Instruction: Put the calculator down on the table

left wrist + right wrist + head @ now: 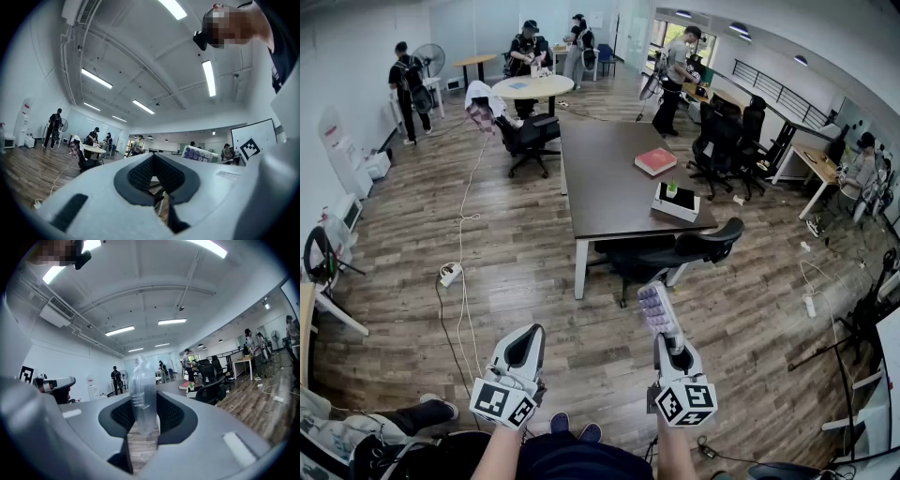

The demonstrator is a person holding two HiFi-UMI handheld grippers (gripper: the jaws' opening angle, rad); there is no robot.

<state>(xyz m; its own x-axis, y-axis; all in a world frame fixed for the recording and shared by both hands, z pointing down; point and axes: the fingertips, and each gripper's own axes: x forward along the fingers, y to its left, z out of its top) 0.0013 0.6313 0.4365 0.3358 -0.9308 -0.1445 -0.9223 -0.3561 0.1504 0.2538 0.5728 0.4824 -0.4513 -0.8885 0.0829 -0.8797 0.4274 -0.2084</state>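
Left gripper was held empty at the person's left, its jaws together on nothing. Right gripper was clamped on the near end of the calculator, which stuck out forward beyond its jaws, purple keys showing, above the wooden floor and well short of the dark surface ahead.

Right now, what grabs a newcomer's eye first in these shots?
The calculator with purple keys, clamped in the right tongs at the bottom of the head view, over the wood floor. Beyond it stands the long dark table carrying a red book; the left tongs are shut on nothing.
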